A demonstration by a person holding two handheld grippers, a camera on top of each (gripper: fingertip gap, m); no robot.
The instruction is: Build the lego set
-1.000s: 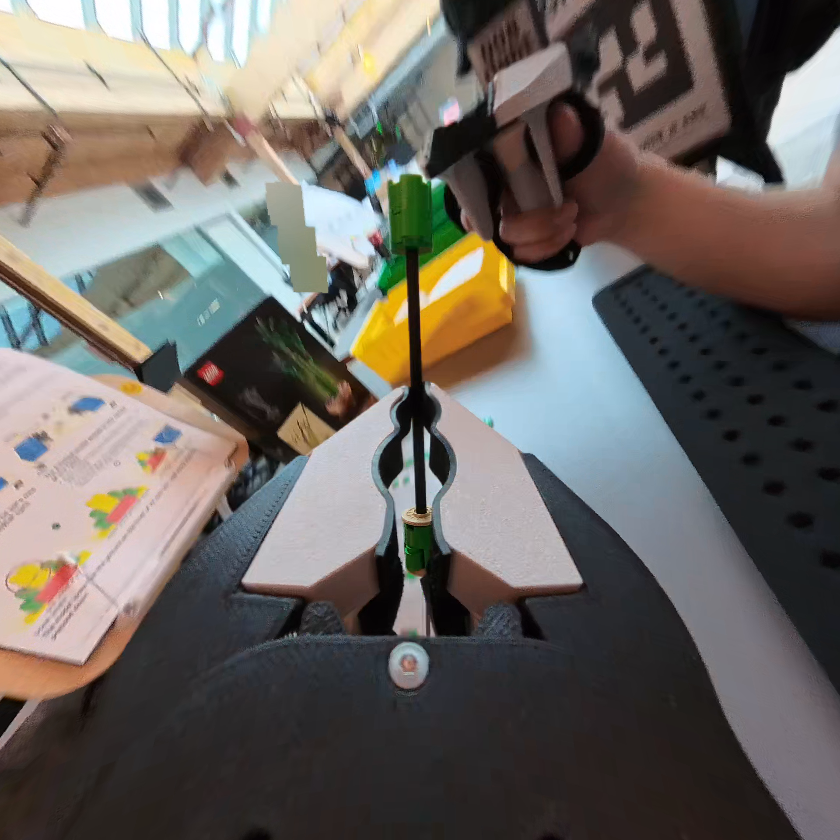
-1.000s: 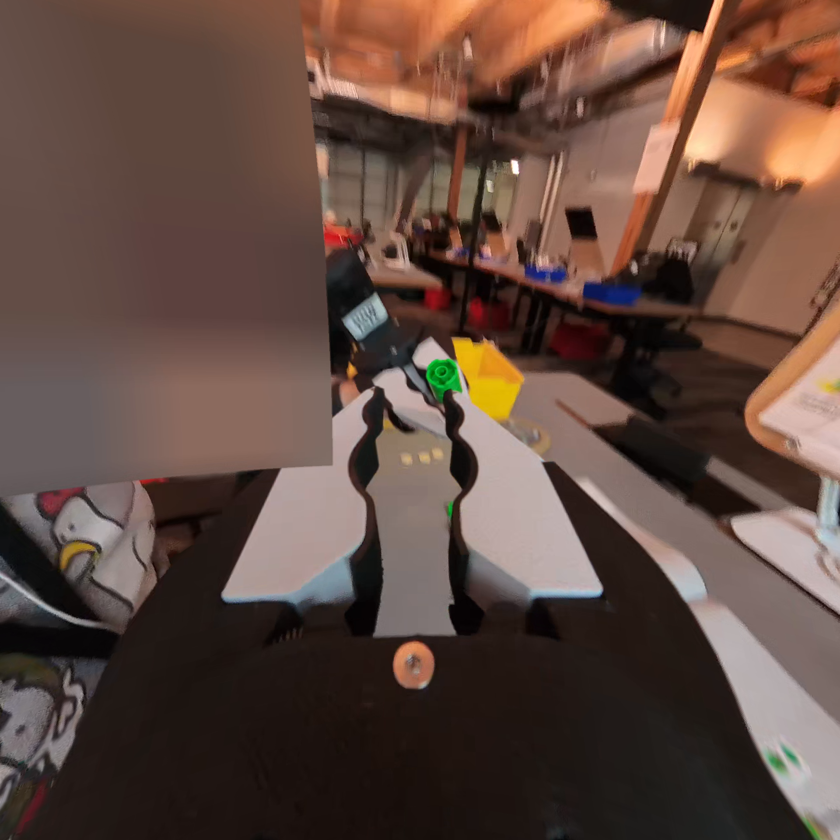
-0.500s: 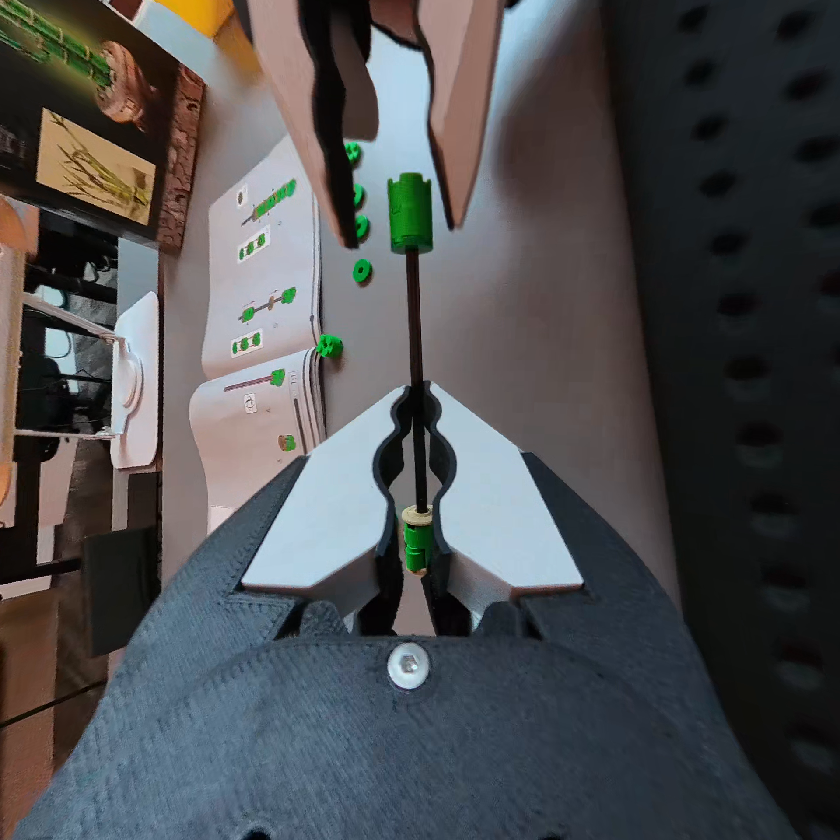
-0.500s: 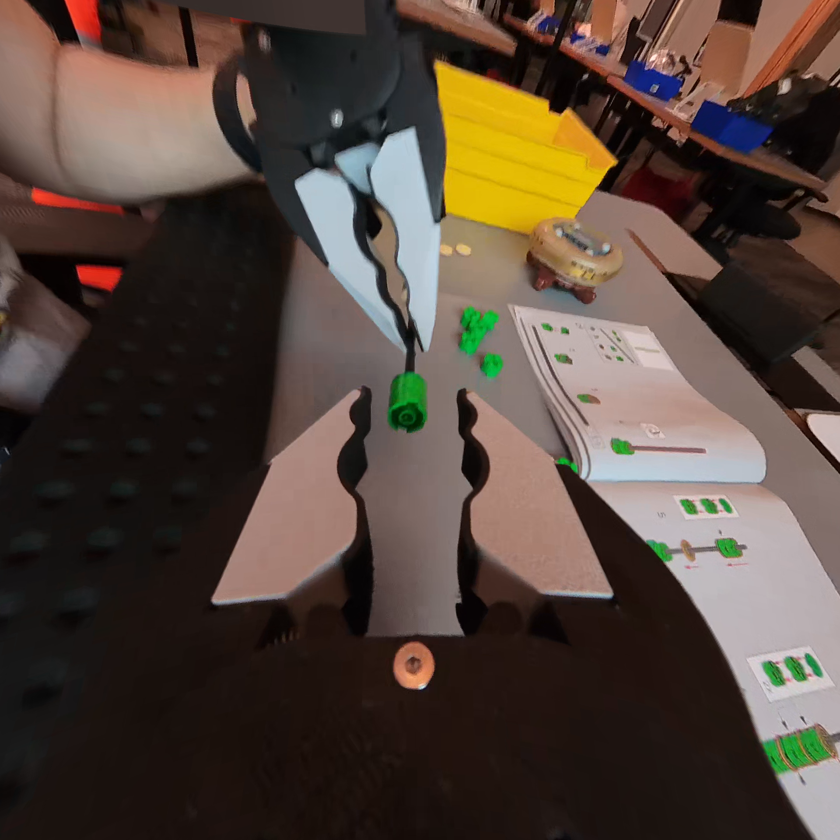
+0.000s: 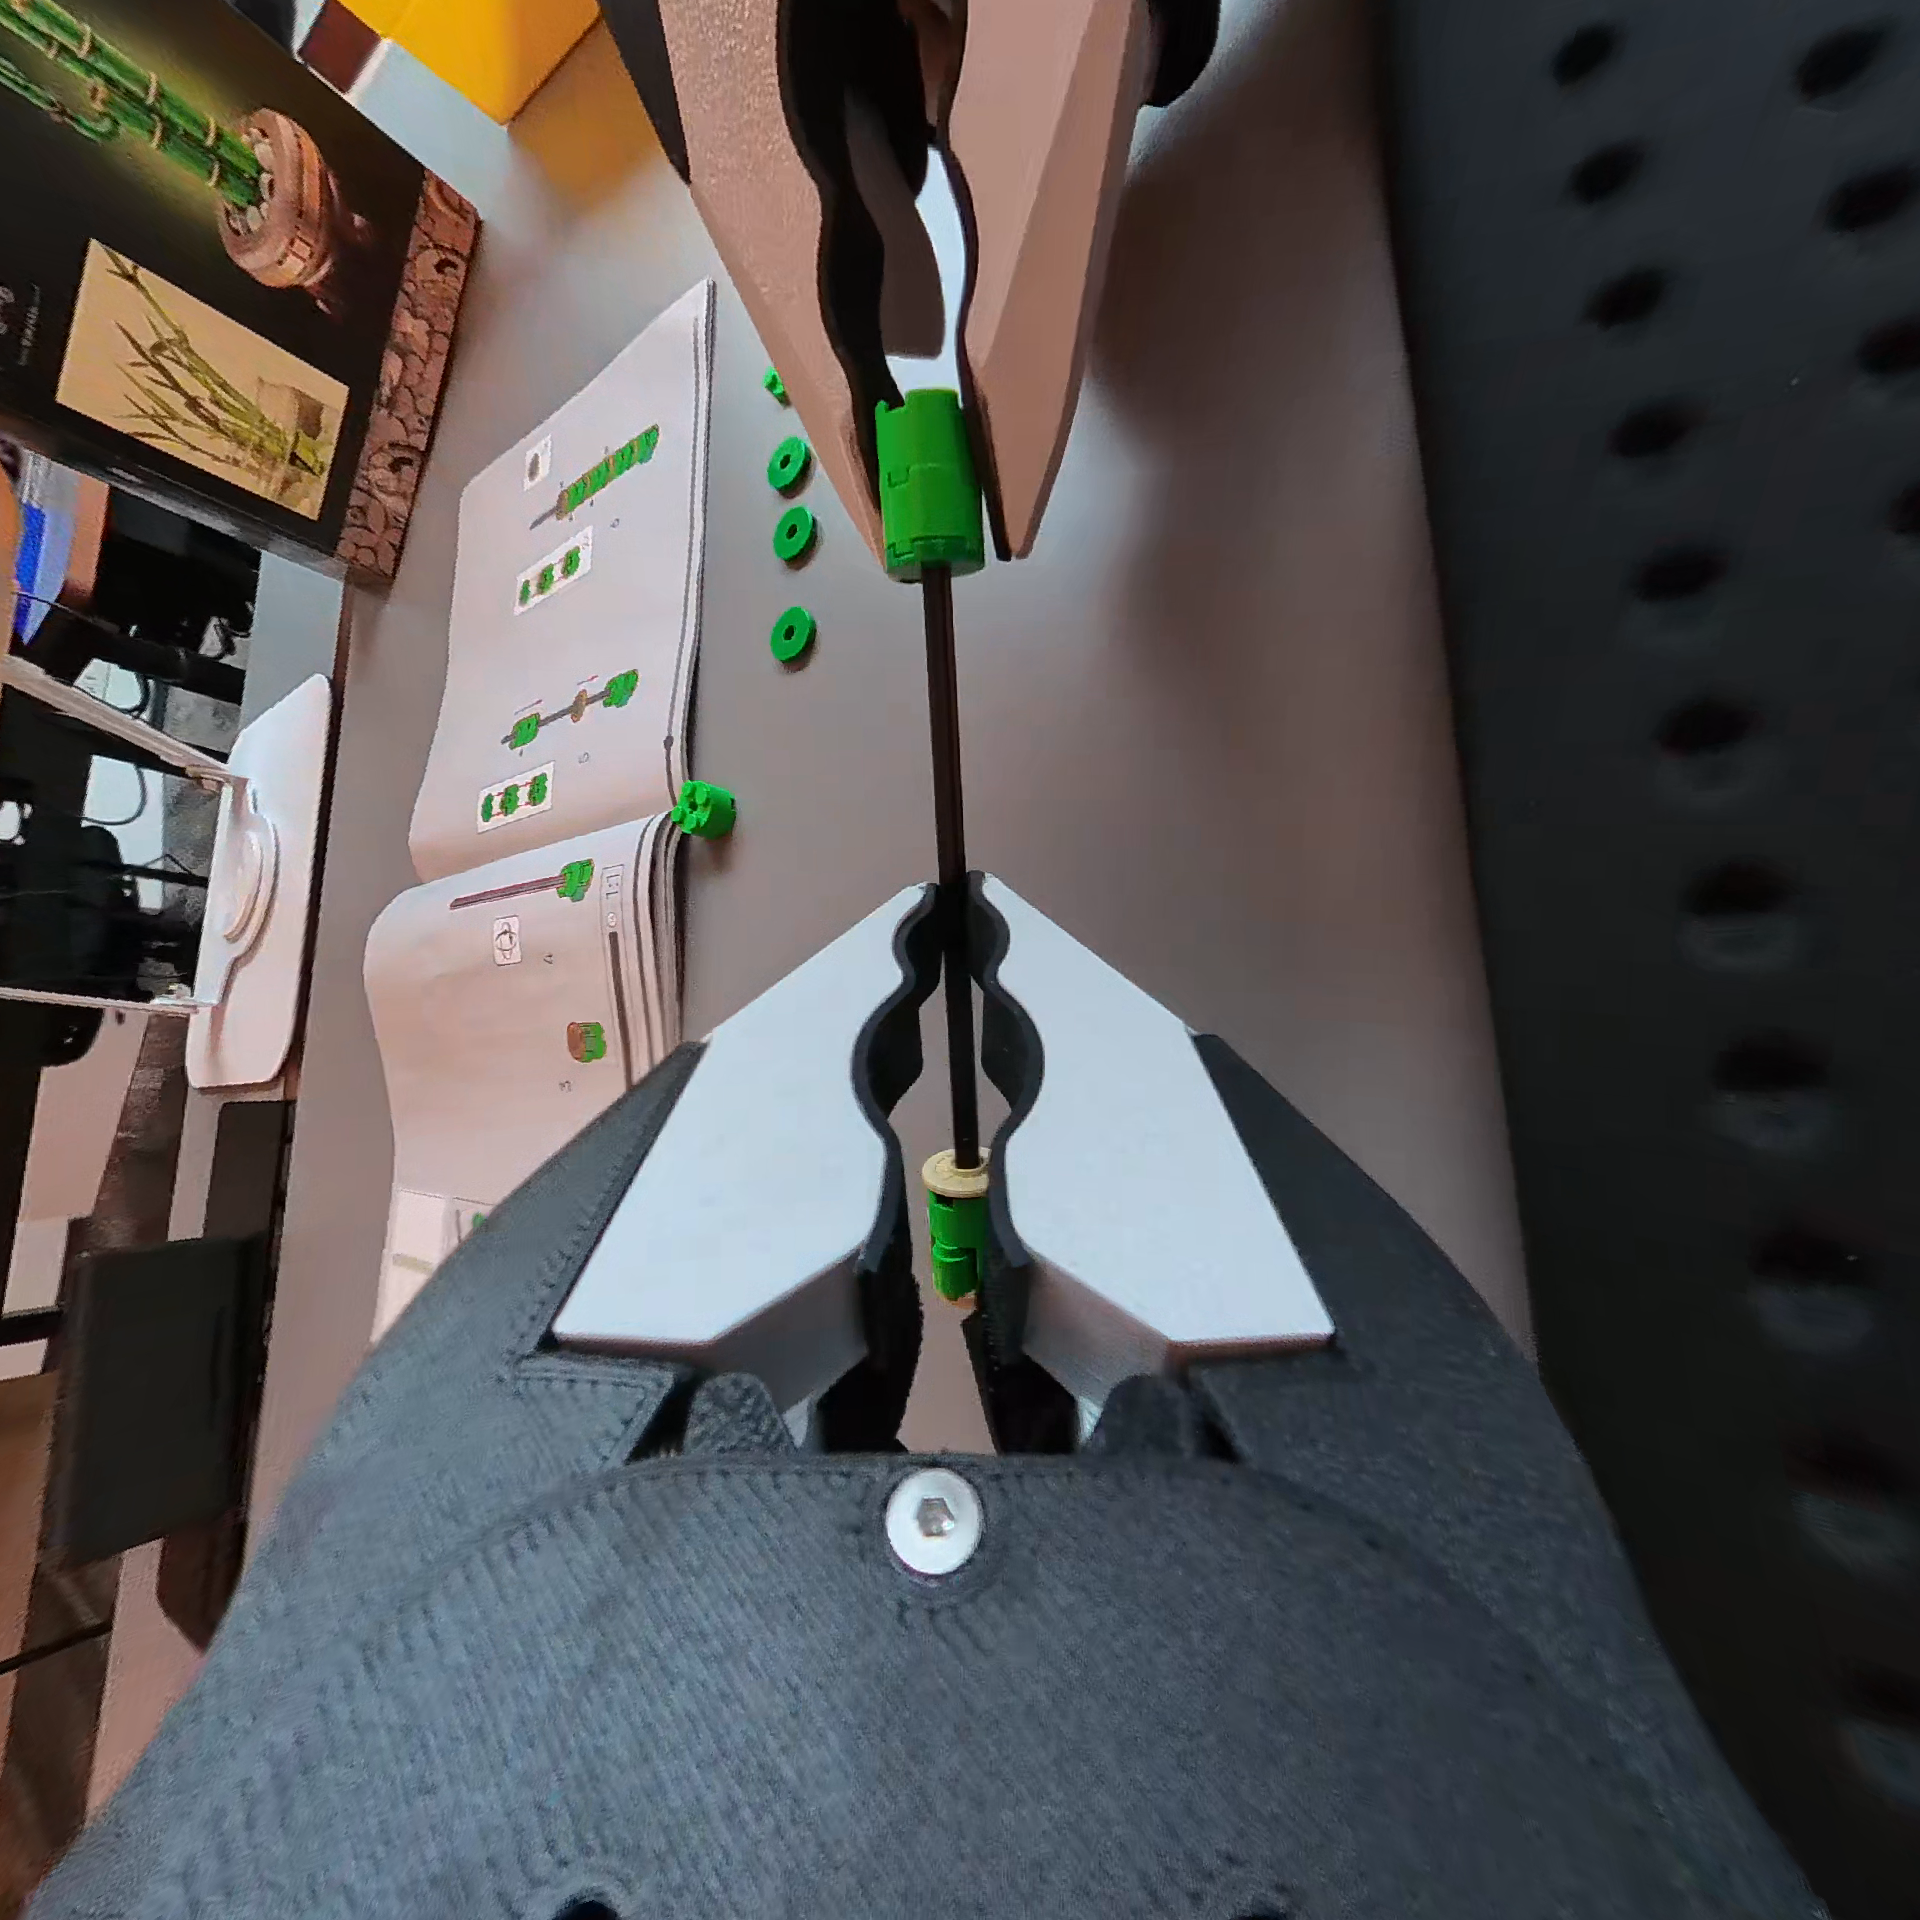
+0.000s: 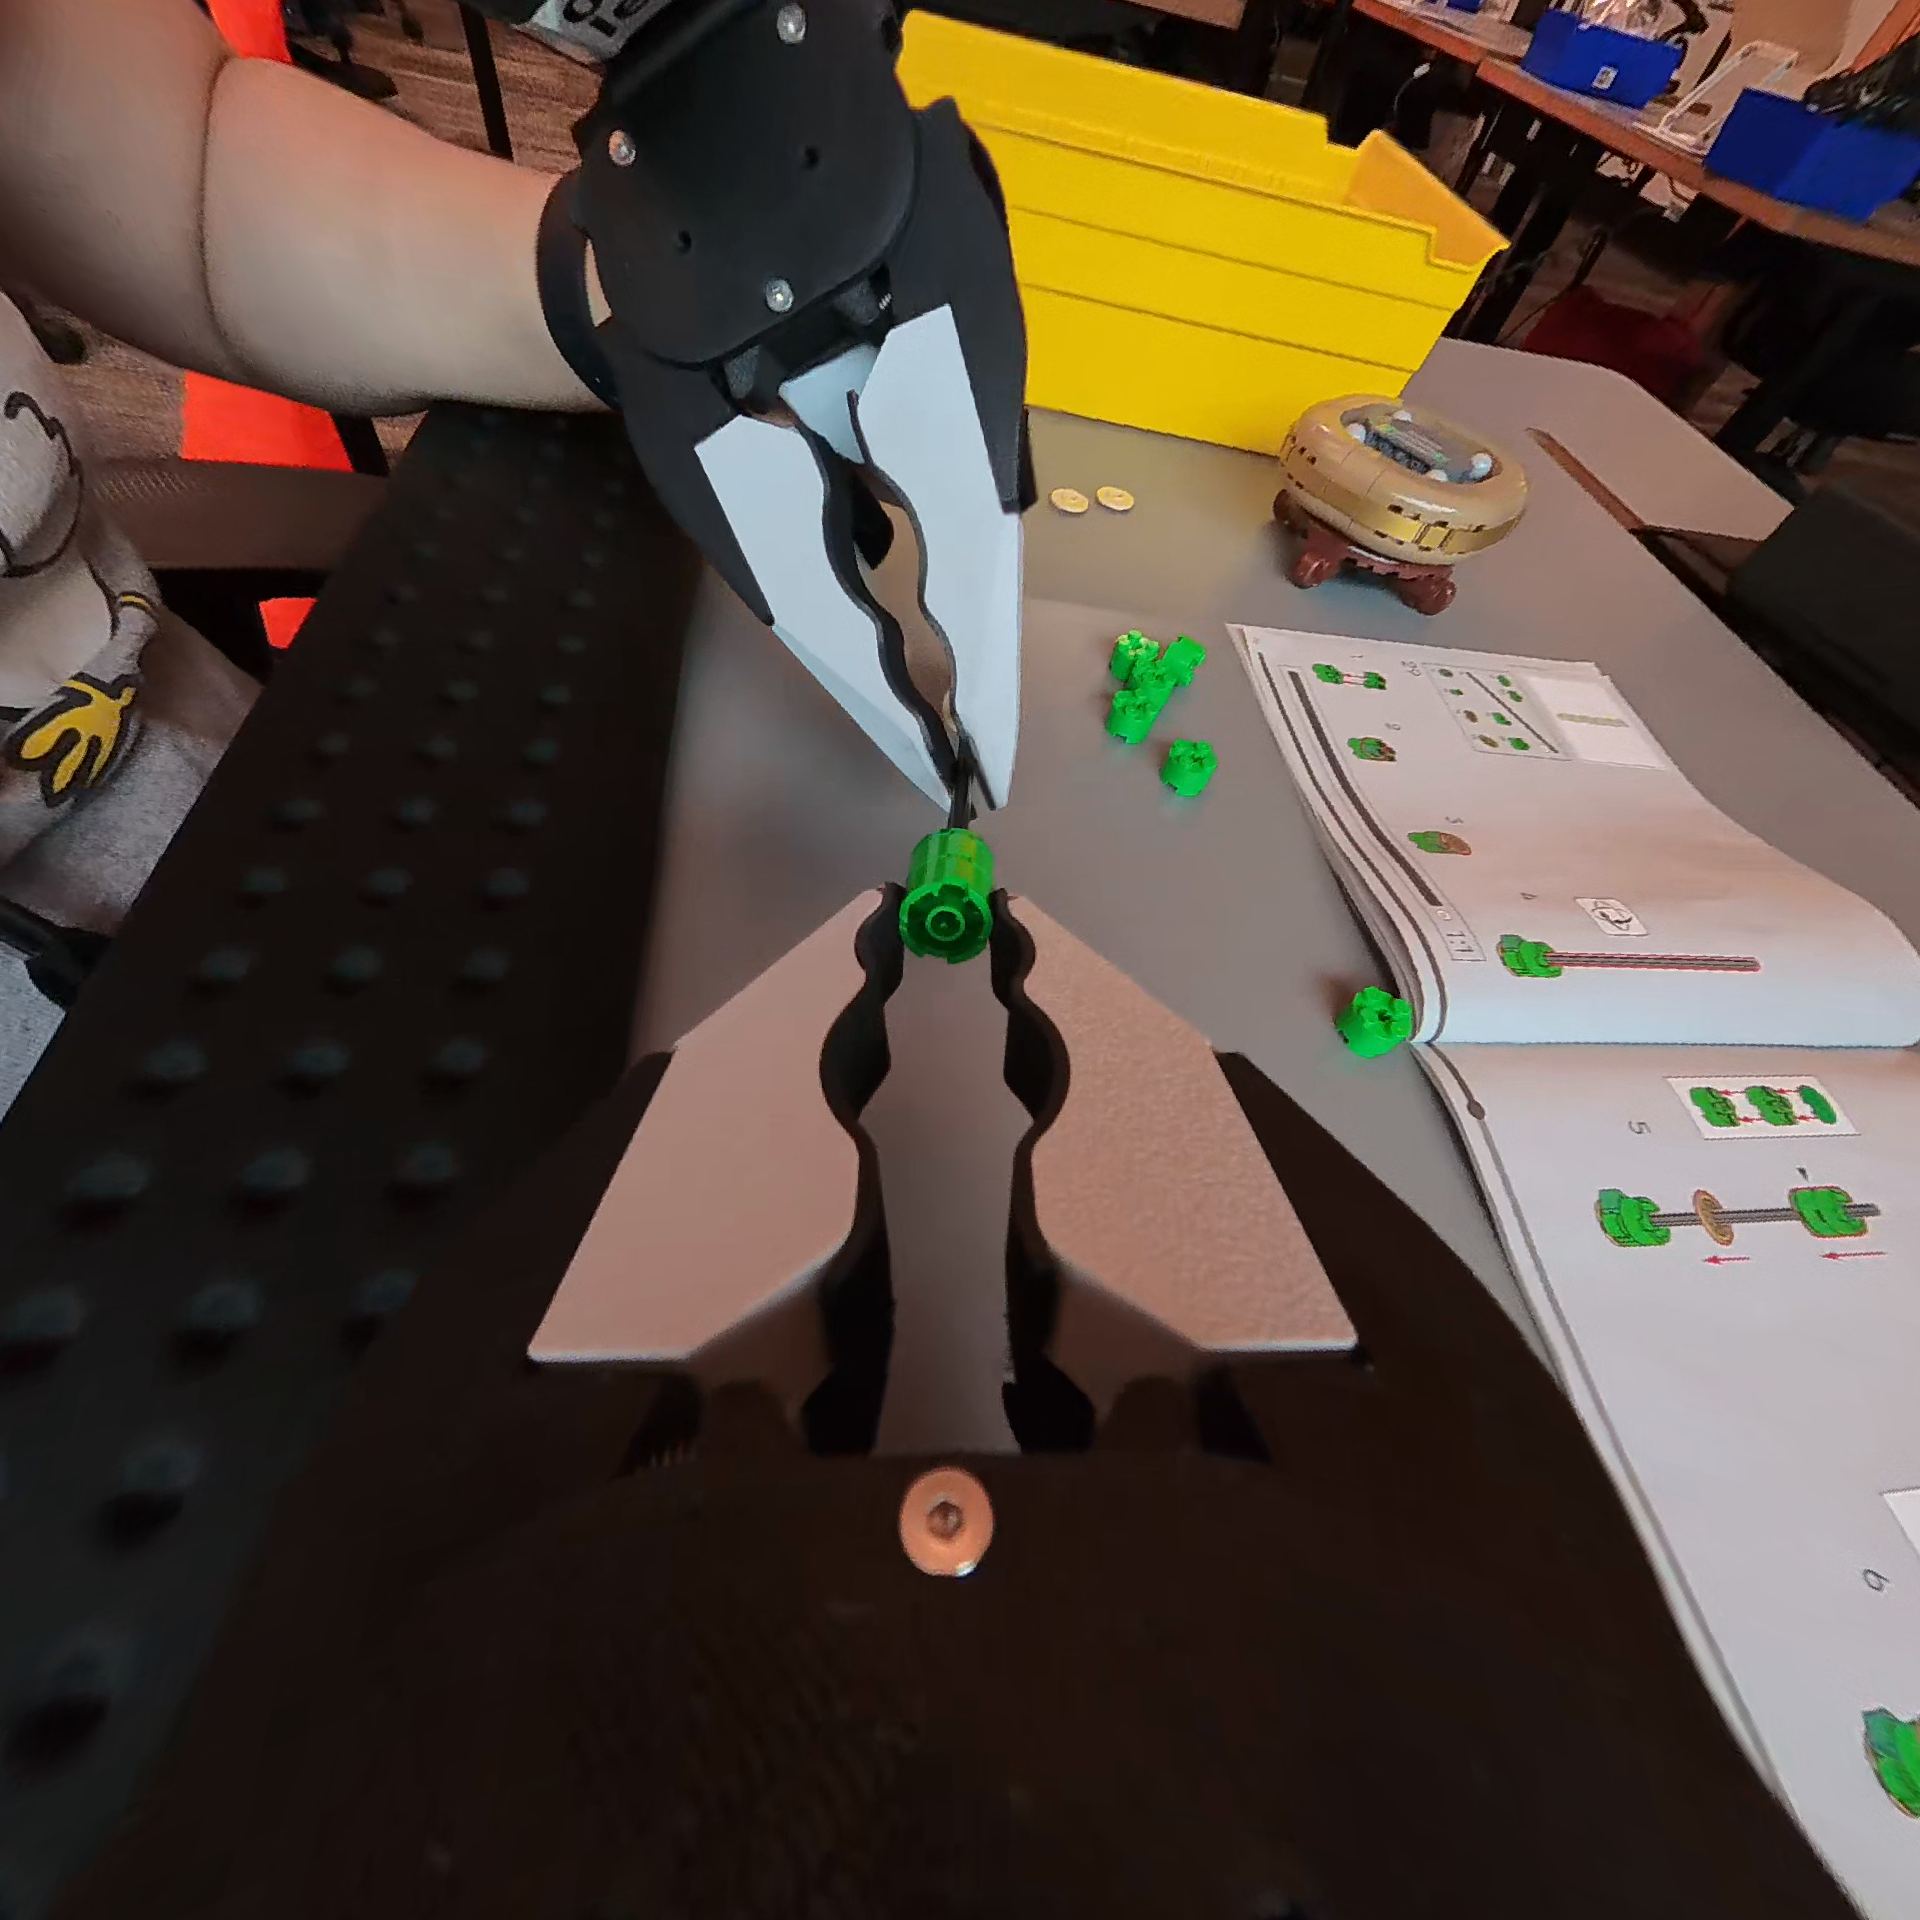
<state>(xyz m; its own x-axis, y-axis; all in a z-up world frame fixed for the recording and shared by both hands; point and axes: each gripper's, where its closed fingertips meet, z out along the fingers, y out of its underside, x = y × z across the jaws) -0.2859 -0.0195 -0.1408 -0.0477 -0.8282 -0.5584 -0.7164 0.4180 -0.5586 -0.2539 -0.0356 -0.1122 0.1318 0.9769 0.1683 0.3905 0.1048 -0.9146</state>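
My left gripper (image 5: pixel 951 888) is shut on a thin black axle (image 5: pixel 948 727) and holds it above the grey table. A tan disc (image 5: pixel 956 1179) and a green piece (image 5: pixel 954 1242) sit on the axle's near end, between my fingers. A green round brick (image 5: pixel 928 480) sits on the axle's far end. My right gripper (image 6: pixel 943 896) has both fingertips pressed on that brick (image 6: pixel 943 920). The right gripper also shows in the left wrist view (image 5: pixel 951 540), coming from the top. The left gripper also shows in the right wrist view (image 6: pixel 966 795).
An open instruction booklet (image 6: pixel 1662 935) lies on the right. Loose green round bricks (image 6: pixel 1153 686), one more by the booklet (image 6: pixel 1374 1021), two tan discs (image 6: pixel 1091 500), a gold round model (image 6: pixel 1403 488) and a yellow bin (image 6: pixel 1195 239) stand beyond. A black perforated mat (image 6: pixel 364 831) lies left. The tips of one gripper are about 5 cm away from the tips of the other. The gold round model (image 6: pixel 1403 488) lies around 25 cm away from my left fingertips.
Both grippers have swung down from facing the room to facing the table. The right gripper, open half a second ago, has closed around the green brick on the axle's end.
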